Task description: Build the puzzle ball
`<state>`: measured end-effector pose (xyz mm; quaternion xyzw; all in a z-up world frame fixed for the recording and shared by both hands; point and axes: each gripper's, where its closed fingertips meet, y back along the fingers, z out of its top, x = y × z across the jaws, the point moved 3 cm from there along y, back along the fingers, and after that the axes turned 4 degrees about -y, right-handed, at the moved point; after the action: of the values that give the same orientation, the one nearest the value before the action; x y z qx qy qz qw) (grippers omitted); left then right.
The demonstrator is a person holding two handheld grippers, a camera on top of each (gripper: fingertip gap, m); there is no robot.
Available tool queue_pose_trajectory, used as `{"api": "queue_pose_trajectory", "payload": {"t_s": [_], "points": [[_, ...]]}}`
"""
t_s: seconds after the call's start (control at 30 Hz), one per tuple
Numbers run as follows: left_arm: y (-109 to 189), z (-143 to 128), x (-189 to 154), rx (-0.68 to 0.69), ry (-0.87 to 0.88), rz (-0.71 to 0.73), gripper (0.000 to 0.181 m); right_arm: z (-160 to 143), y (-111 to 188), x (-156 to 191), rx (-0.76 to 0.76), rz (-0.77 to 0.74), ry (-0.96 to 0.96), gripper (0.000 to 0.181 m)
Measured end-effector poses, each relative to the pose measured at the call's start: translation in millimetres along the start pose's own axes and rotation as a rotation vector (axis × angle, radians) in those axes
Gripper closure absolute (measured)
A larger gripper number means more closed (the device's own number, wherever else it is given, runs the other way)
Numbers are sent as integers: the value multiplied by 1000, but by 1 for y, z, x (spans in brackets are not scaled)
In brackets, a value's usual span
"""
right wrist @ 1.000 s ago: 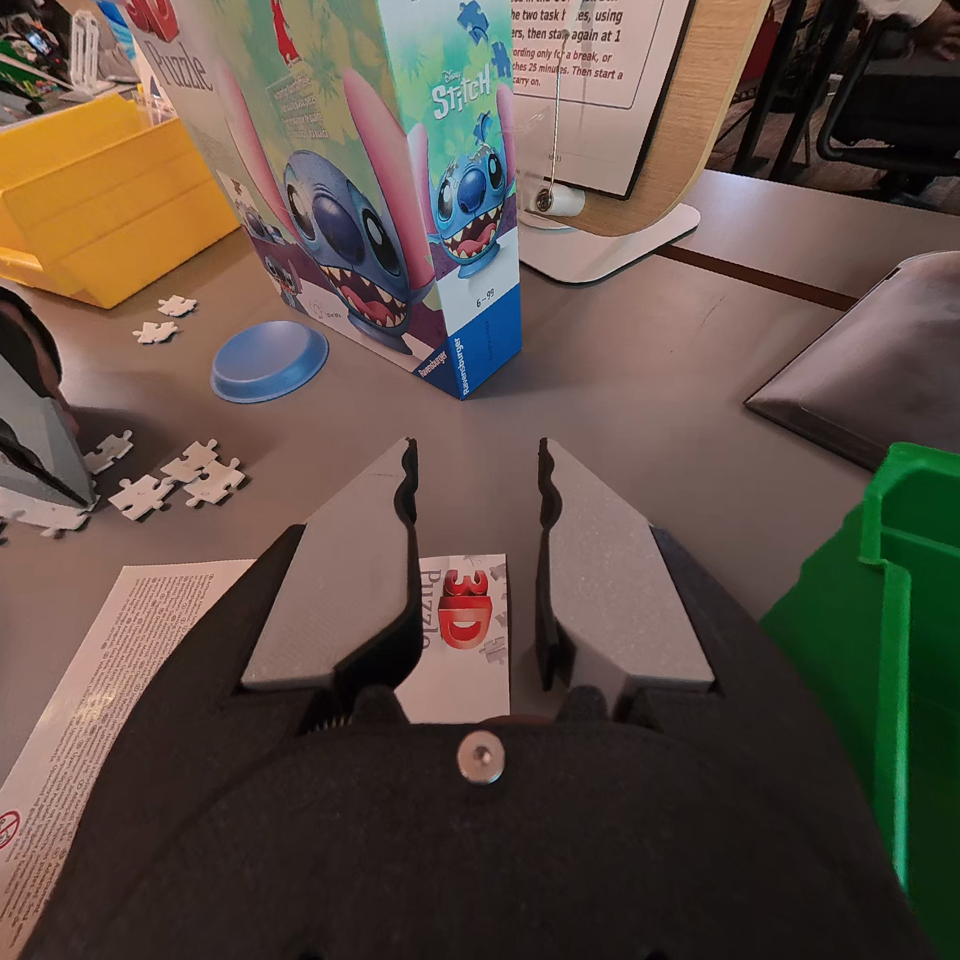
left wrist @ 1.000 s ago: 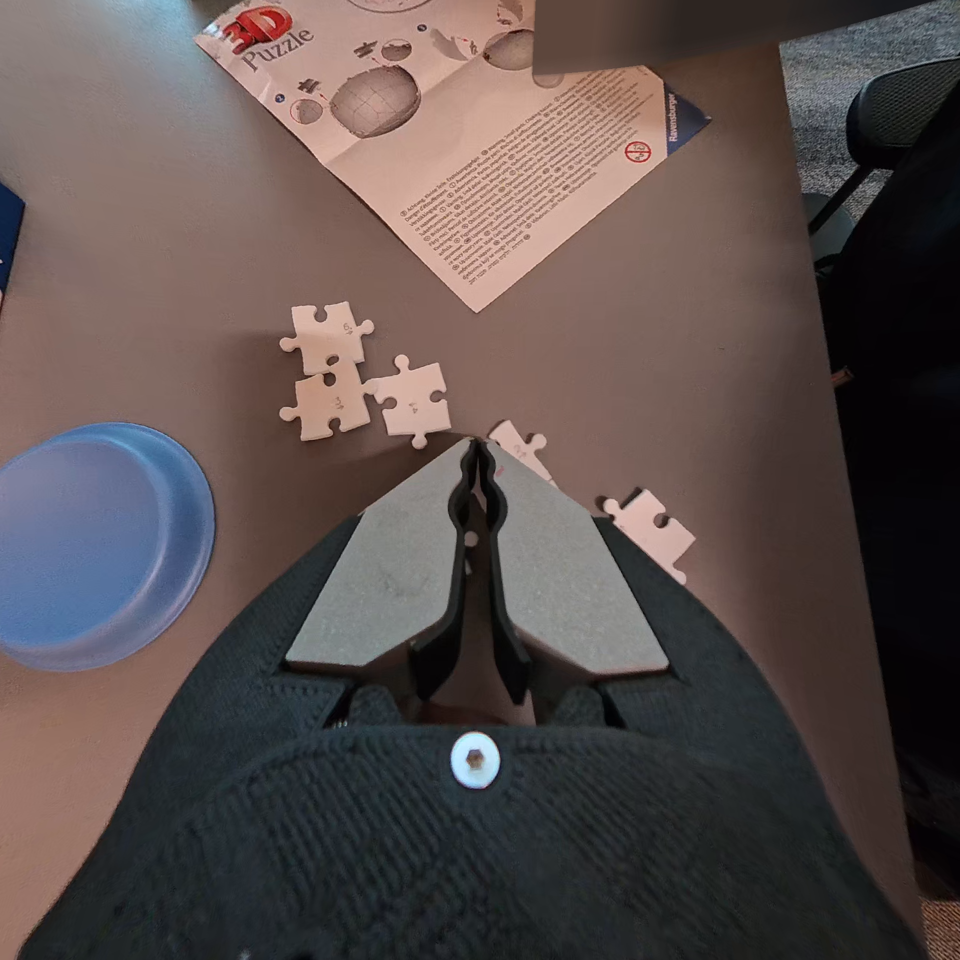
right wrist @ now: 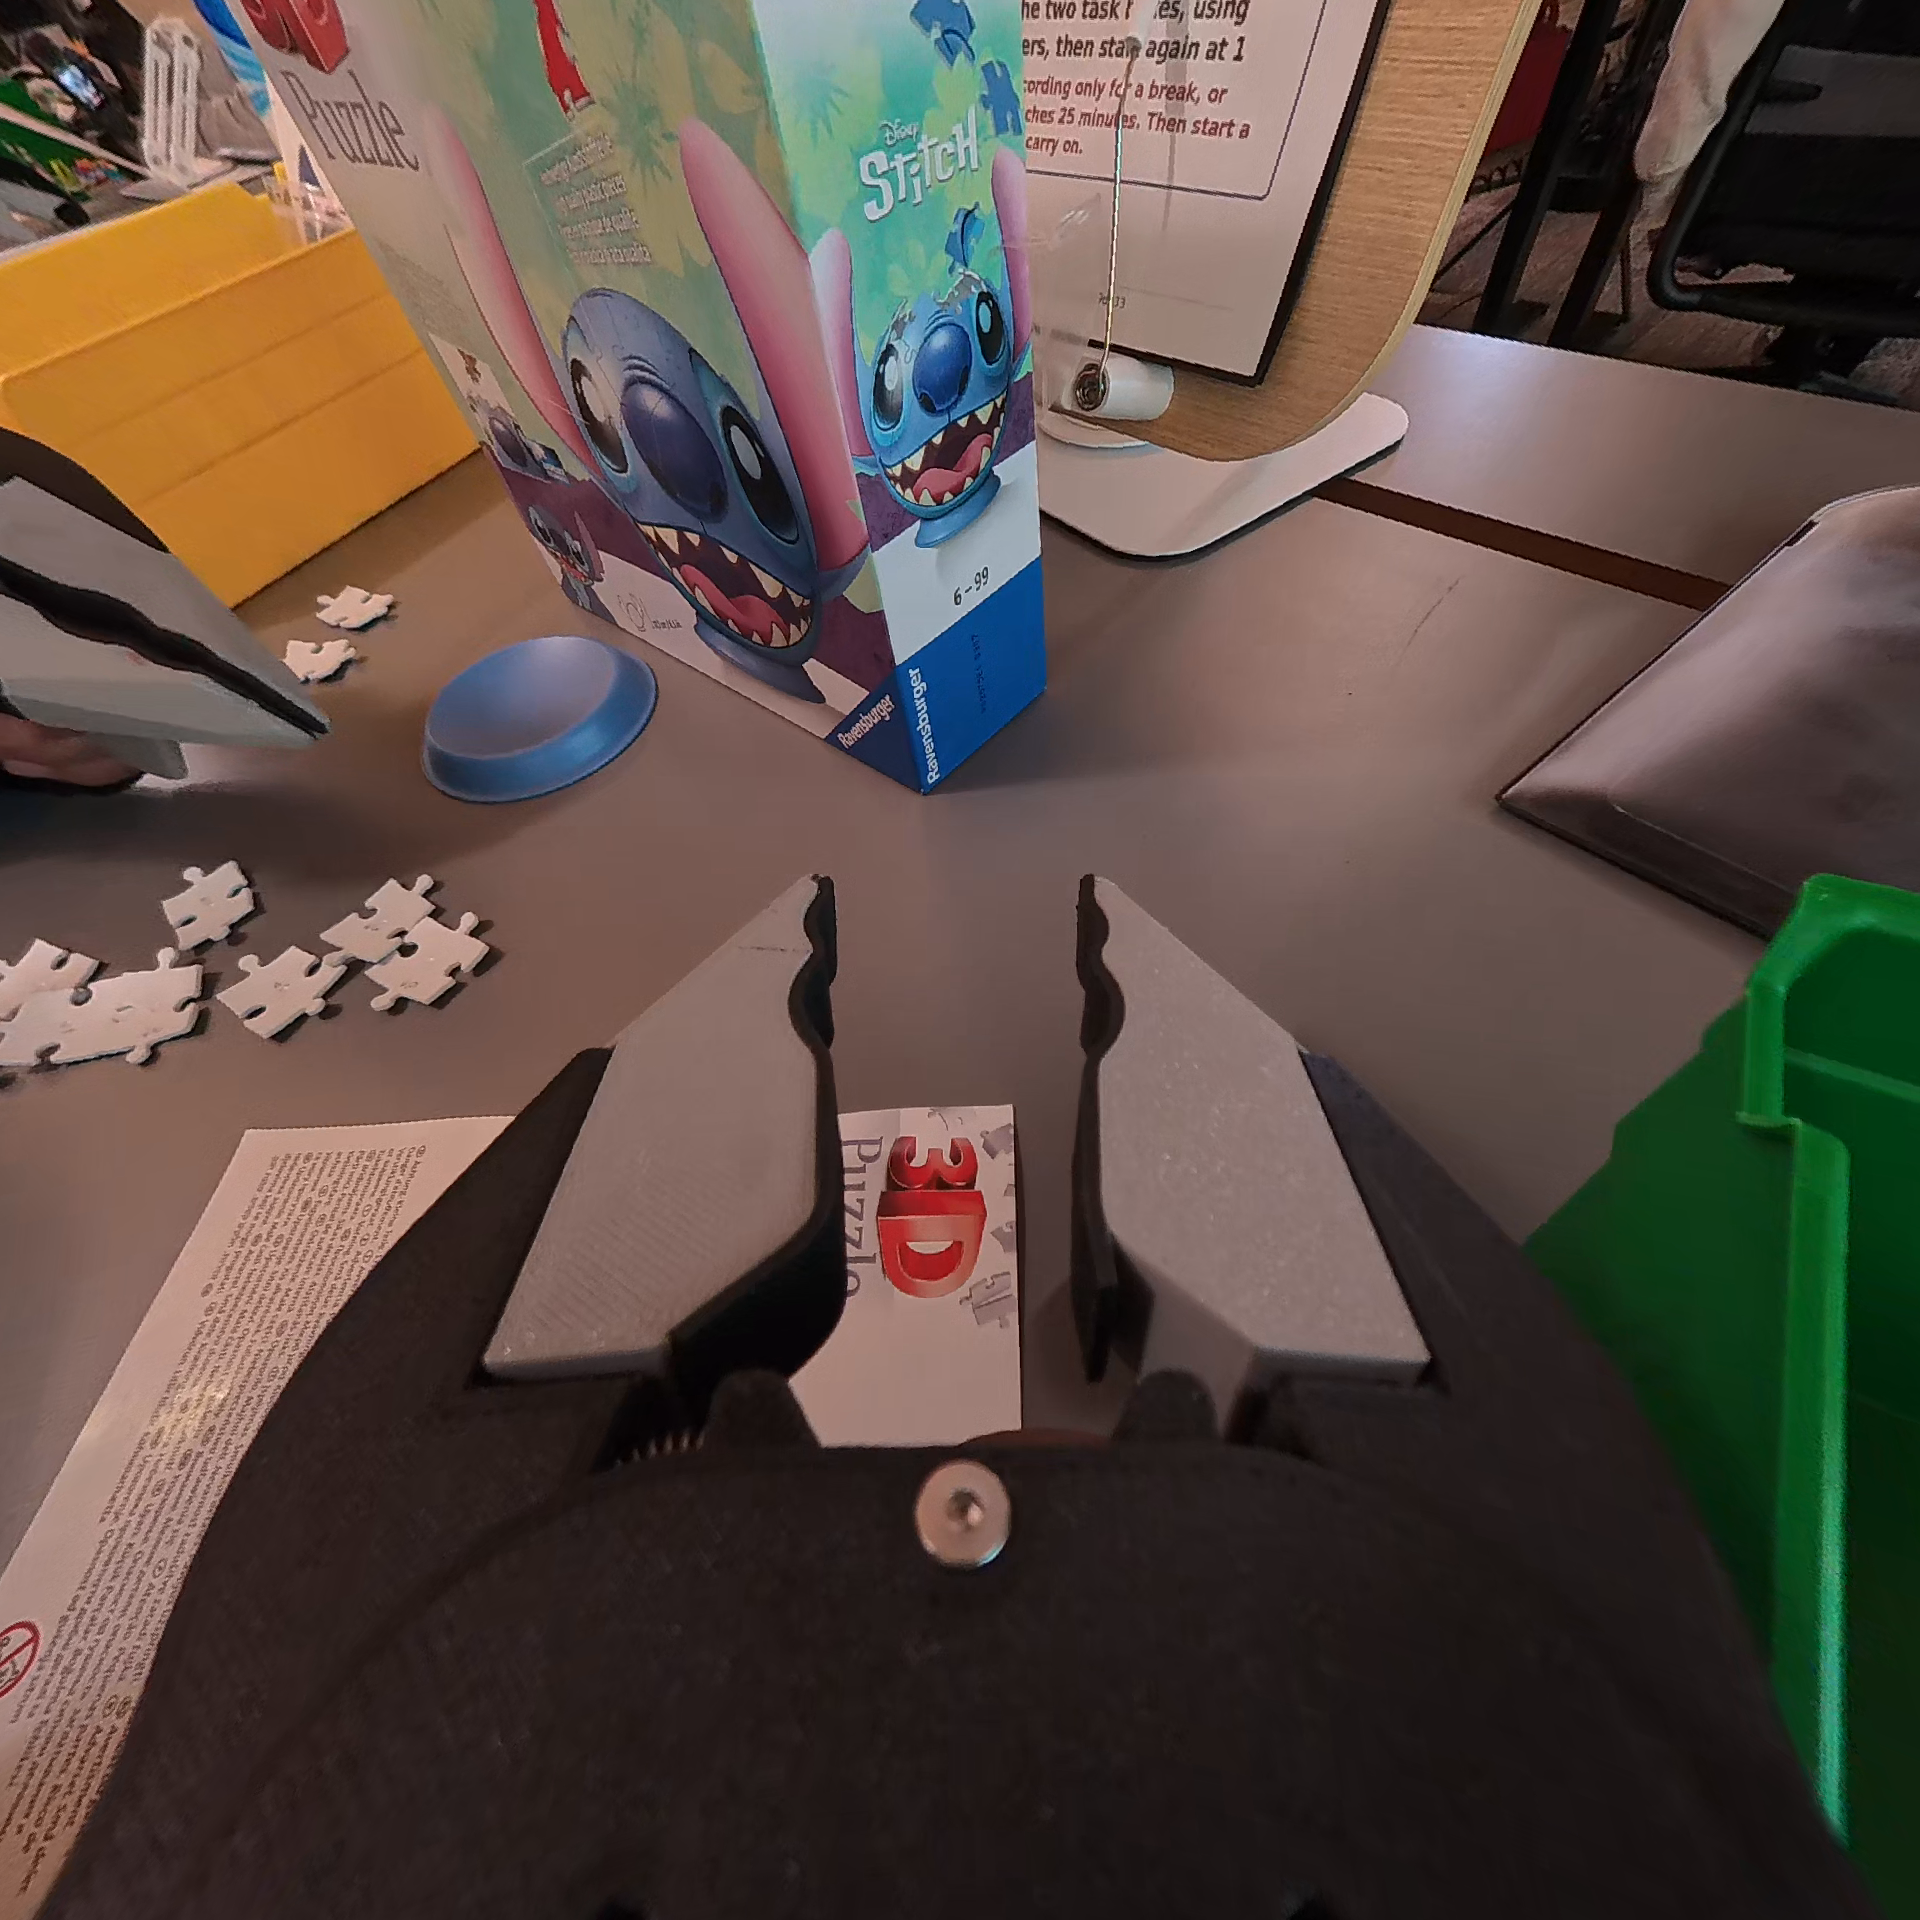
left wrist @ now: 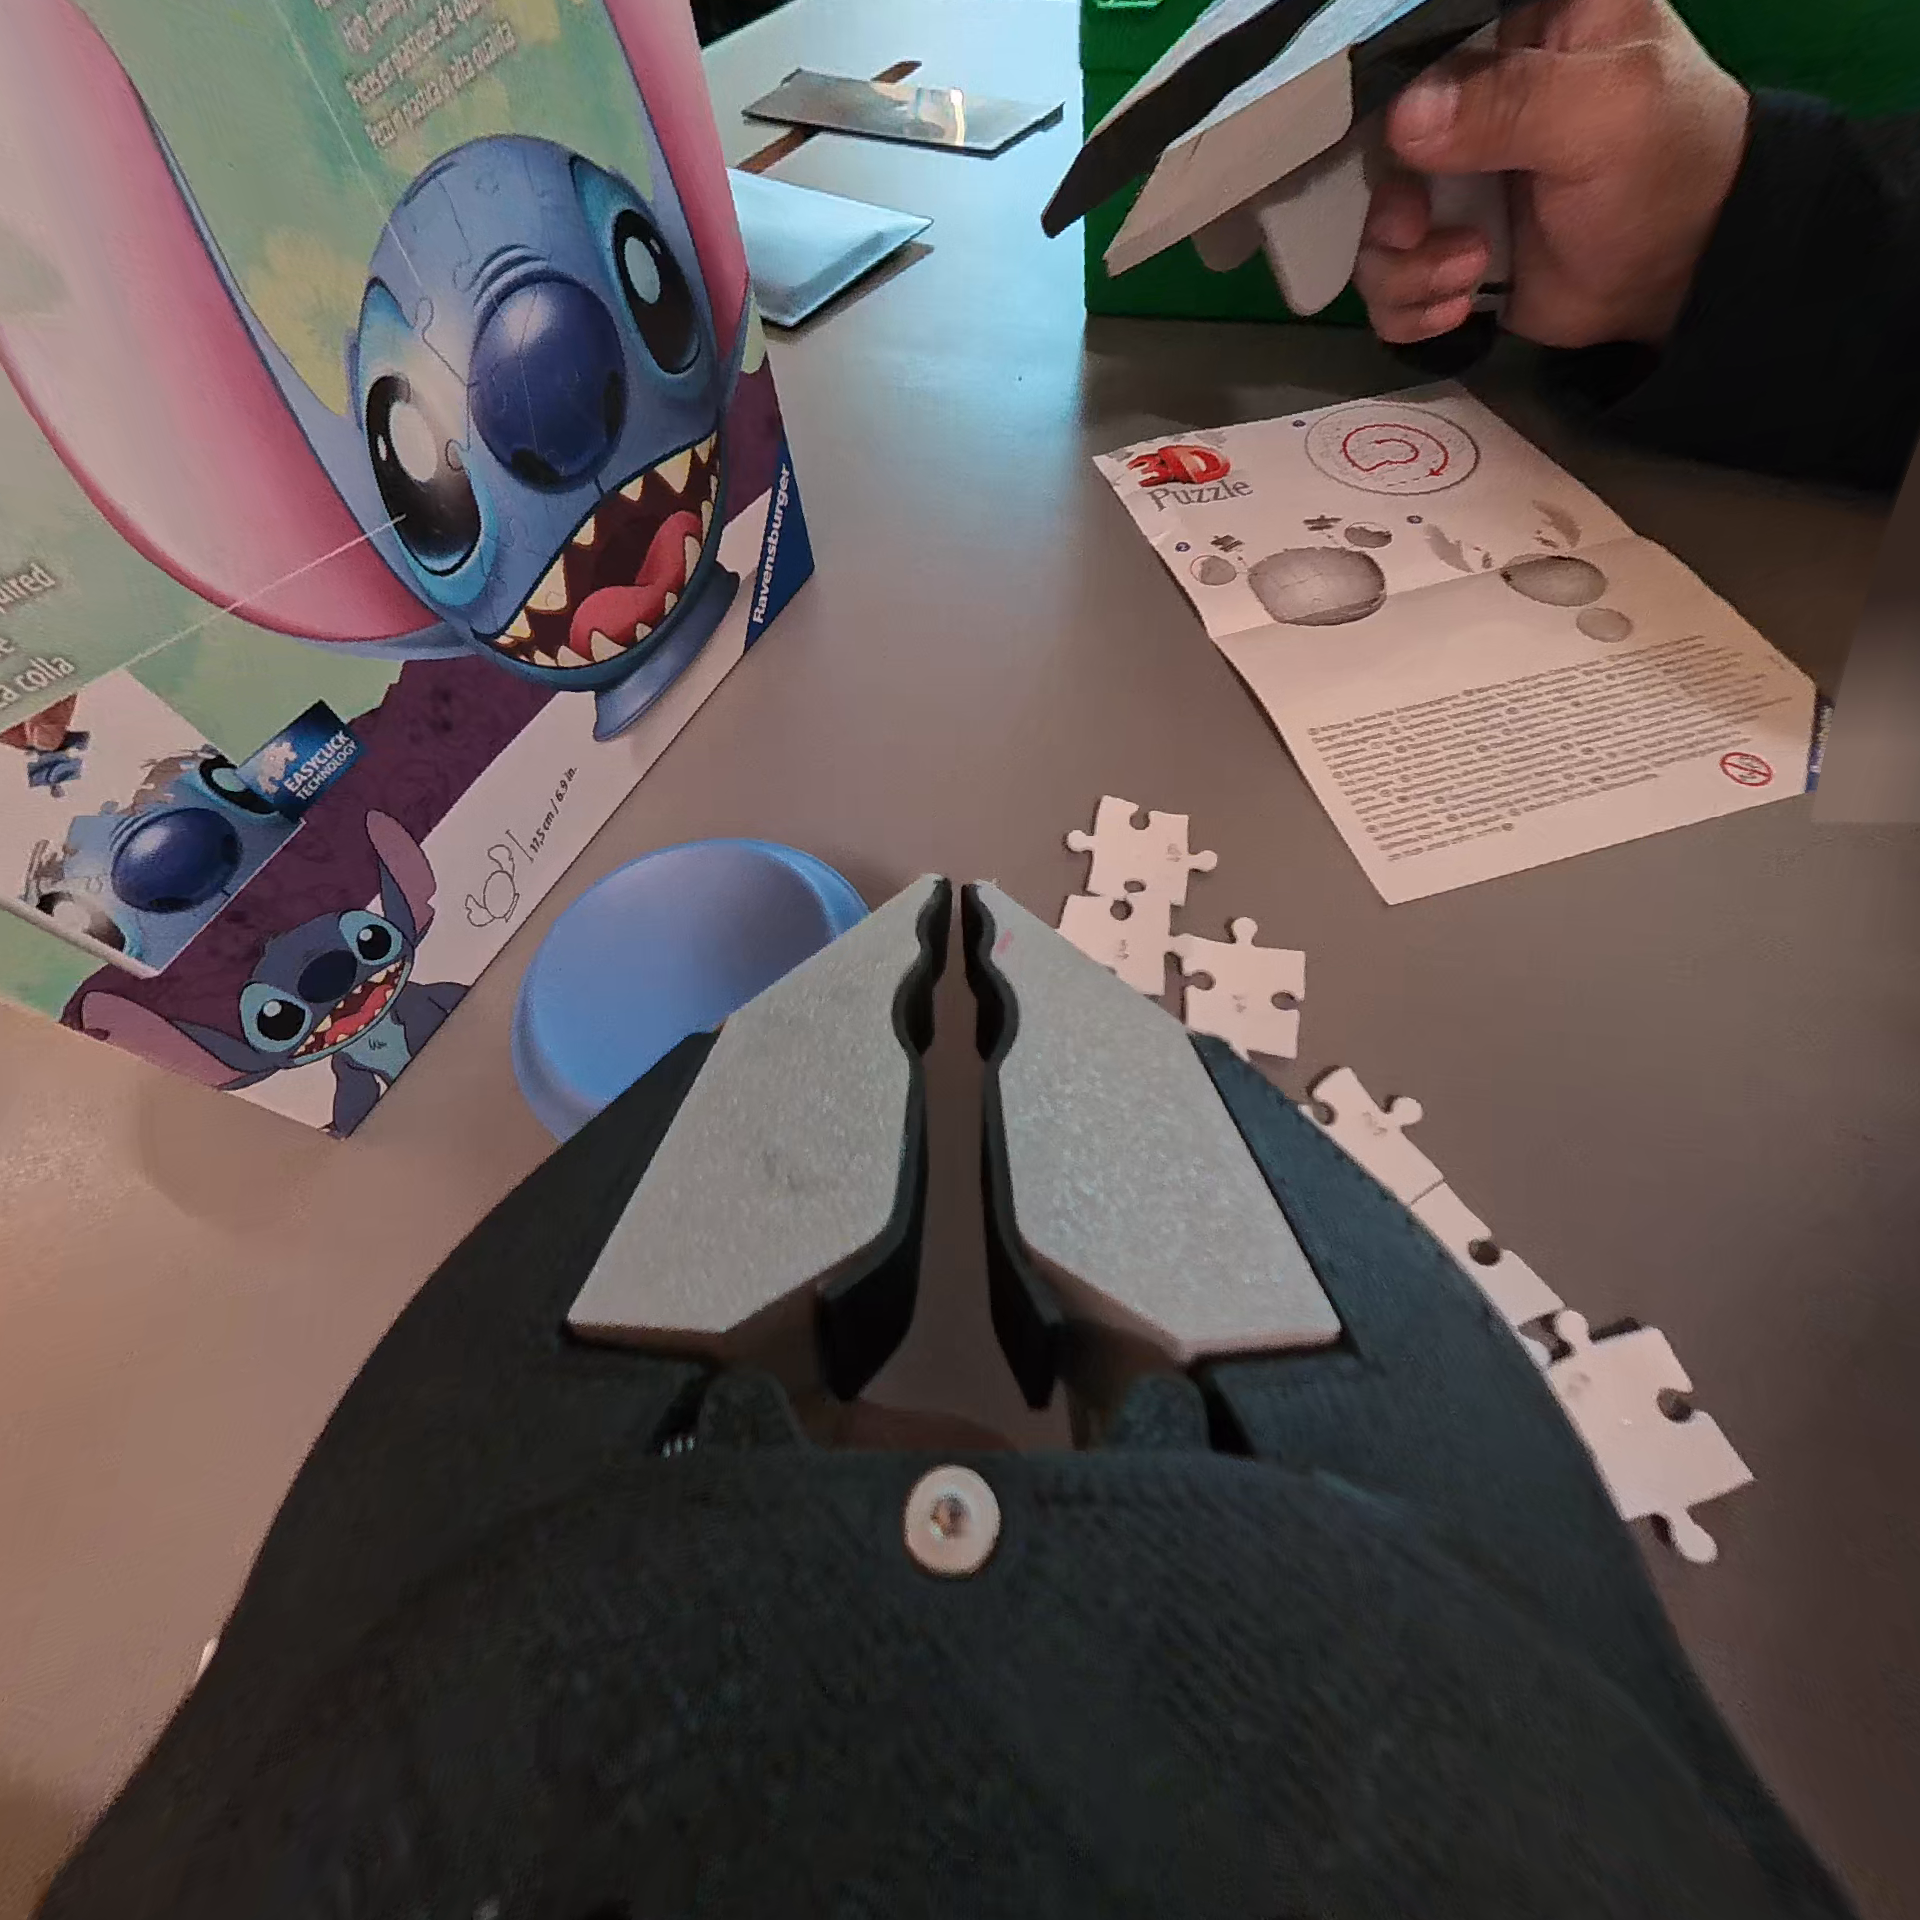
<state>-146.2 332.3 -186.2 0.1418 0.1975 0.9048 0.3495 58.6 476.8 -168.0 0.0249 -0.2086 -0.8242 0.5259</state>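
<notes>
Raised and tilted forward since a second ago, left gripper (left wrist: 956,906): then it pointed straight down over the loose pieces; now it looks across the grey table top (left wrist: 935,436). Jaws pressed nearly together; a faint pink speck shows at the right tip, but whether a piece is pinched there cannot be told. Right gripper (right wrist: 954,914): unchanged in place, jaws spread wide, nothing between them, hanging over the corner of the white folded paper instruction sheet (right wrist: 935,1288). White flat cardboard puzzle pieces (left wrist: 1195,935): lying blank side up on the table, just right of and under the left gripper's tips, in a loose row that runs back along that gripper's right flank; a few are already joined. Left gripper is much the nearer; from the right gripper the pieces lie well off to its left. Judgement: assembly barely begun, and the next pick falls to the left gripper, down and to the right. Blue round shallow plastic stand (left wrist: 644,966): just left of the left tips. Tall printed cardboard puzzle box (left wrist: 416,468): upright behind the stand. Green plastic bin (right wrist: 1818,1247): at right.
</notes>
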Motion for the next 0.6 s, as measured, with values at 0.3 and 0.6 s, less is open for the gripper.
{"api": "queue_pose_trajectory", "payload": {"t_s": [0.3,0.6], "points": [[2,1,2,-7,10,16,181,-3,-2,0,12,2,2,138],[1,-1,4,-4,14,33,181,-5,-4,0,21,2,2,138]]}}
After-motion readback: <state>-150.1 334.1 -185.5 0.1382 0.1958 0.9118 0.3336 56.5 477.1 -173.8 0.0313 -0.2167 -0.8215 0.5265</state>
